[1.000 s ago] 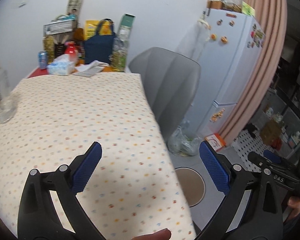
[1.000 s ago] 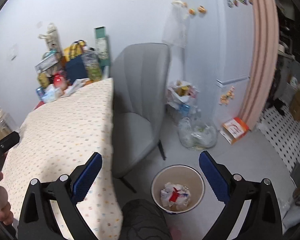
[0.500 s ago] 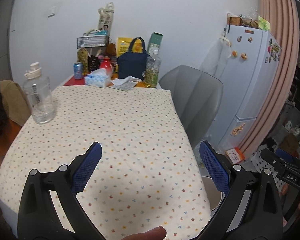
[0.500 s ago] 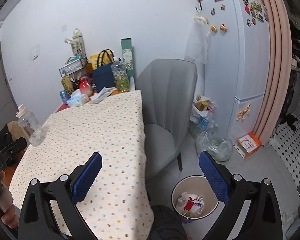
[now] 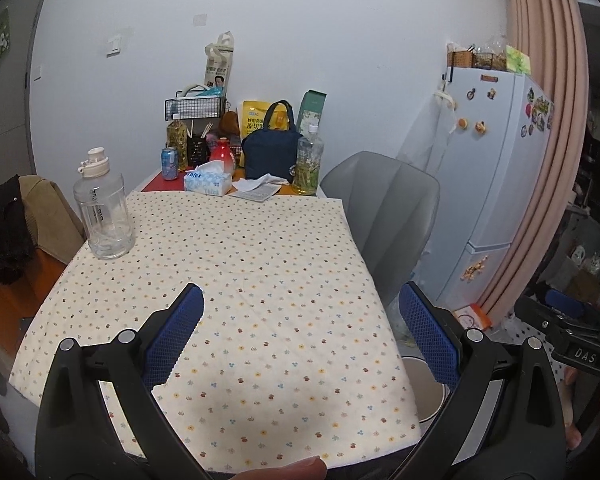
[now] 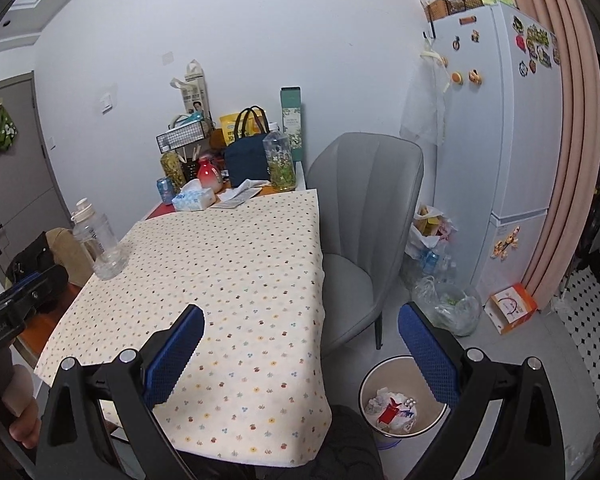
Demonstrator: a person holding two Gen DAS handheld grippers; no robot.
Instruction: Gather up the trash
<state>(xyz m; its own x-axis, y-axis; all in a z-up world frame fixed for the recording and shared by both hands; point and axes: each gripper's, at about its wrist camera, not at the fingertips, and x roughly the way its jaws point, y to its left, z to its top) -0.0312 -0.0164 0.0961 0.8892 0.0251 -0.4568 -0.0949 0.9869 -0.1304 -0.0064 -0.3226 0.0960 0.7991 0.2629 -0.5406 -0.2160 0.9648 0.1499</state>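
left tongs (image 5: 302, 336), right tongs (image 6: 300, 338) spread wide, holding nothing.

Both views raised and pulled back, water bottle (image 5: 103, 216) now fully in sight, trash bin (image 6: 400, 396) lower right

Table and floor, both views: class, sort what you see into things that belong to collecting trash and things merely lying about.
Belongs to the job:
bin on the floor beside the table
crumpled trash inside it
left gripper, jaws open, empty
right gripper, jaws open, empty

Just lying about:
water bottle
tissue box
blue bag
chair
fridge
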